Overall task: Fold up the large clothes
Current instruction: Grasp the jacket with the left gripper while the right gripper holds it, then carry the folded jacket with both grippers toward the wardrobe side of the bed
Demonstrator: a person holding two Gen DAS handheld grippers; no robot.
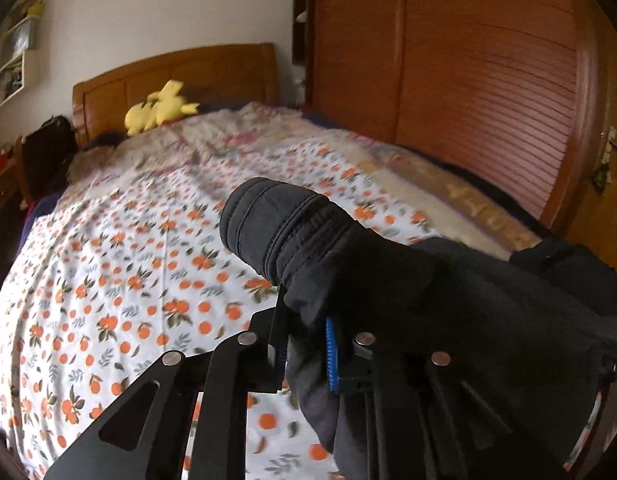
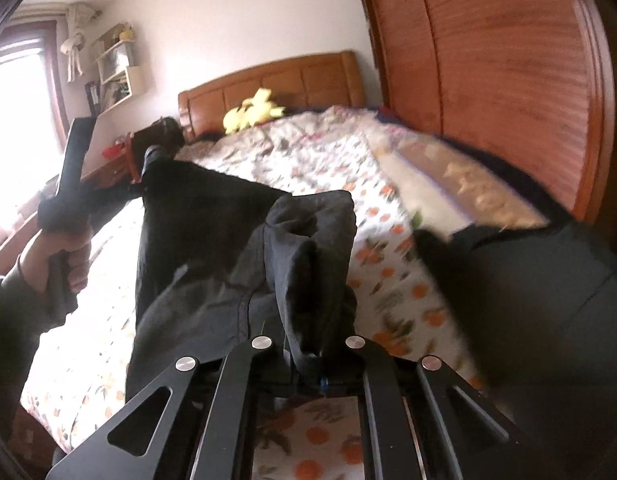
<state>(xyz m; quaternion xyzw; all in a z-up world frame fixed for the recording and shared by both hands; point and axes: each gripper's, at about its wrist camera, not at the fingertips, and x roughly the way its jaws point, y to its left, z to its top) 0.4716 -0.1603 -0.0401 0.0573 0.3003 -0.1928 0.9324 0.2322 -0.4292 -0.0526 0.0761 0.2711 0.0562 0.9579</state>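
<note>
Over the bed (image 1: 108, 280), seemingly black jacket (image 1: 388, 272) in both grippers.

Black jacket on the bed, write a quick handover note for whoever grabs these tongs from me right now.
Left tongs: shut on the black jacket, near a cuffed sleeve end that sticks up.
Right tongs: shut on another bunched part of the same jacket.
Jacket: lifted and hanging between the two tongs above the orange-print bedsheet; some of it trails toward the right side of the bed.
Done: both grips taken, garment raised.
Left: lay it flat on the sheet, then make the folds. No fold is visible yet.
</note>
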